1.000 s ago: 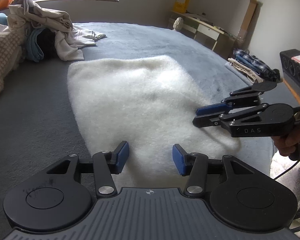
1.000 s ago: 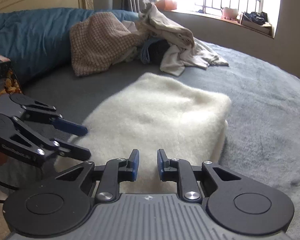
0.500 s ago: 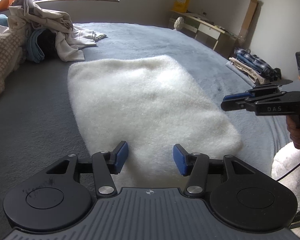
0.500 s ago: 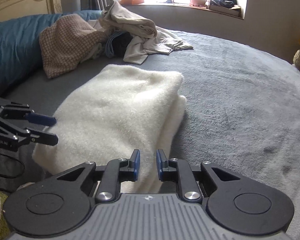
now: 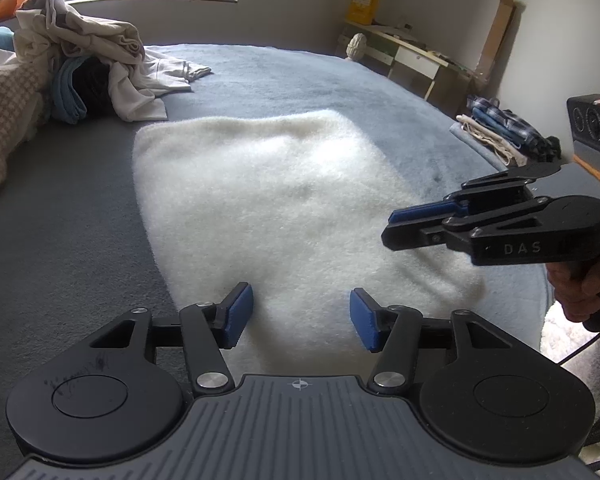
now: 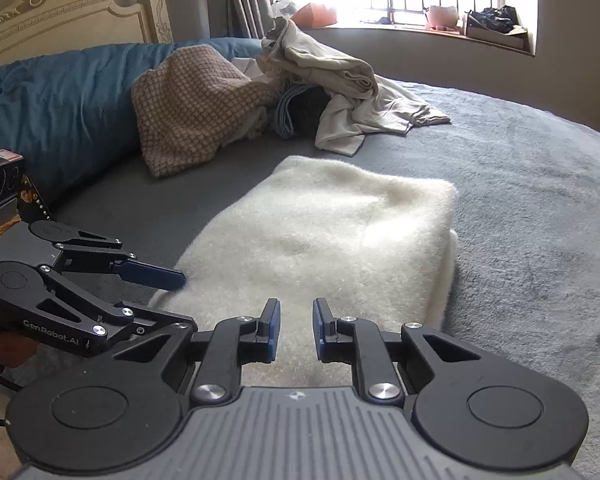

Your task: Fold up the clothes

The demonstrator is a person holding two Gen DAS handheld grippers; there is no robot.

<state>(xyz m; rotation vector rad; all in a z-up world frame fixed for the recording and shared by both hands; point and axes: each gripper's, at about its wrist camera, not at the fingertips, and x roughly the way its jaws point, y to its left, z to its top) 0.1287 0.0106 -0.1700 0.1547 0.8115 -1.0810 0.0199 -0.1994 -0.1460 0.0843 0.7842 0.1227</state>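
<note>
A white fleece garment (image 5: 284, 200) lies folded into a thick rectangle on the grey bed cover (image 5: 60, 208). My left gripper (image 5: 300, 310) hovers over its near edge. Its jaws are opening, and only fleece shows below the gap, with nothing between the pads. My right gripper (image 5: 392, 226) hangs over the garment's near right corner, held by a hand (image 5: 580, 288). In the right wrist view the right gripper (image 6: 296, 326) stands a narrow gap apart over the fleece (image 6: 332, 240) and grips nothing. The left gripper (image 6: 180, 300) shows at the left there.
A heap of unfolded clothes (image 5: 96, 68) lies at the far left of the bed, beside a checked cloth (image 6: 188, 108) and a blue duvet (image 6: 52, 92). A small folded stack (image 5: 500, 132) sits at the bed's right edge. A desk (image 5: 412, 60) stands by the wall.
The right gripper swung away to the right, then came back over the fleece's near right corner. The left jaws have spread slightly. The fleece lies as before.
</note>
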